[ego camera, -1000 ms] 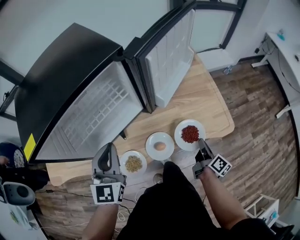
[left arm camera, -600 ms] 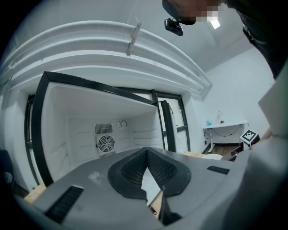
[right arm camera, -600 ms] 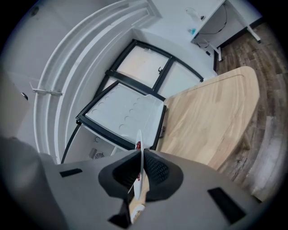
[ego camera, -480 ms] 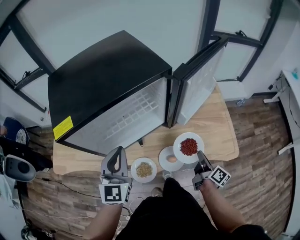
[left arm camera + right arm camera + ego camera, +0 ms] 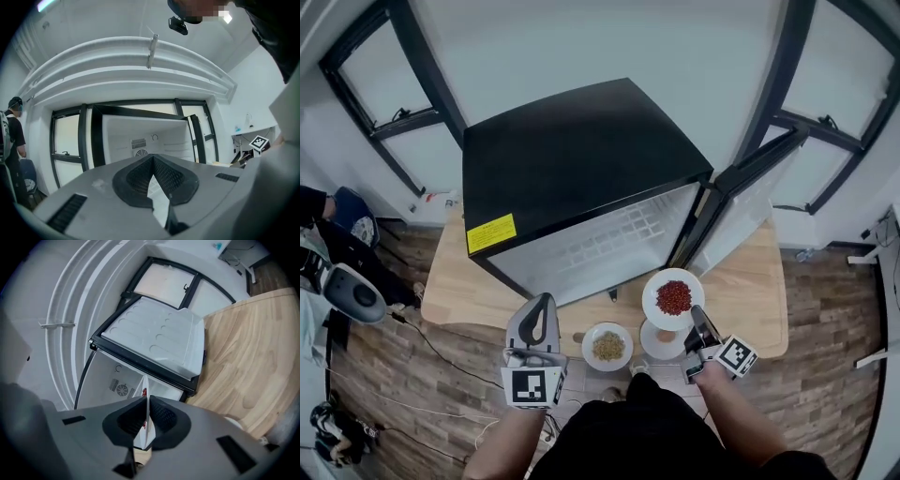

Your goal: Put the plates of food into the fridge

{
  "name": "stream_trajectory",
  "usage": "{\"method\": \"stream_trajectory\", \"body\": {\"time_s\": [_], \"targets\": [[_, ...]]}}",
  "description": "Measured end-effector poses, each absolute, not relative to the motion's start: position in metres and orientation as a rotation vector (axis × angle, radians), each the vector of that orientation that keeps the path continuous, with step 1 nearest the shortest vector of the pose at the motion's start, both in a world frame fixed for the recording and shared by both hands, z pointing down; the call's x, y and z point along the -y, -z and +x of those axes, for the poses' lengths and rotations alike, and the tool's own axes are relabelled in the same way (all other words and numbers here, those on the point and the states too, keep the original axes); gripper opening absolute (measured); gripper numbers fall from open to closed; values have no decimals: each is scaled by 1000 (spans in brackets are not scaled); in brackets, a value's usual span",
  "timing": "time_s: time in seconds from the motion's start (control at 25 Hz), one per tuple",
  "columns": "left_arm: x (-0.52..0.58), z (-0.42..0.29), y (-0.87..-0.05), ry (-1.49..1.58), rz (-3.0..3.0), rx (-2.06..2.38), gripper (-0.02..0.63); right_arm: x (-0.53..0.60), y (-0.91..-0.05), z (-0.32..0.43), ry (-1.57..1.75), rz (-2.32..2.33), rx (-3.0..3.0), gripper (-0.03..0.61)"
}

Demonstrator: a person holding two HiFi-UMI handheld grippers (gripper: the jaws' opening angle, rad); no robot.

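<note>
My right gripper (image 5: 696,316) is shut on the near rim of a white plate of red food (image 5: 673,298), held above the wooden table (image 5: 750,300) before the open black fridge (image 5: 581,159). In the right gripper view that plate's rim (image 5: 145,430) stands edge-on between the pads of the right gripper (image 5: 146,416). A plate with an egg (image 5: 662,340) lies partly hidden under the lifted plate. A plate of grains (image 5: 607,346) lies to its left. My left gripper (image 5: 543,302) hovers left of the grains plate, shut and holding nothing; the left gripper (image 5: 153,159) points at the fridge's white inside (image 5: 154,140).
The fridge door (image 5: 741,206) swings open to the right, and in the right gripper view the door (image 5: 159,343) shows its white inner shelves. A person (image 5: 328,234) stands at the left. Cables (image 5: 441,352) run over the wood floor.
My right gripper has lifted the red-food plate off the table and carried it toward the fridge, now over the egg plate. My left gripper has risen and moved forward too.
</note>
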State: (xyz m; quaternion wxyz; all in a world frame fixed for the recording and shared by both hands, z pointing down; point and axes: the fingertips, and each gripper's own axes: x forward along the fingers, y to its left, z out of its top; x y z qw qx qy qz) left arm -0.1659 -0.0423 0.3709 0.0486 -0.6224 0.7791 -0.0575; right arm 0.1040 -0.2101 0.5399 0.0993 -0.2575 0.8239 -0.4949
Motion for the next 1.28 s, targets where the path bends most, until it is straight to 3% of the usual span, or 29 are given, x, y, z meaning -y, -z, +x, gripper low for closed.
{"method": "stream_trajectory", "body": {"time_s": [0.8, 1.28], "targets": [[-25, -245, -346, 192, -1519, -2635, 5, 205, -473, -85, 1467, -231, -2674, 34], [-62, -273, -347, 247, -1379, -2749, 4, 209, -472, -169, 1518, -303, -2770, 34]]}}
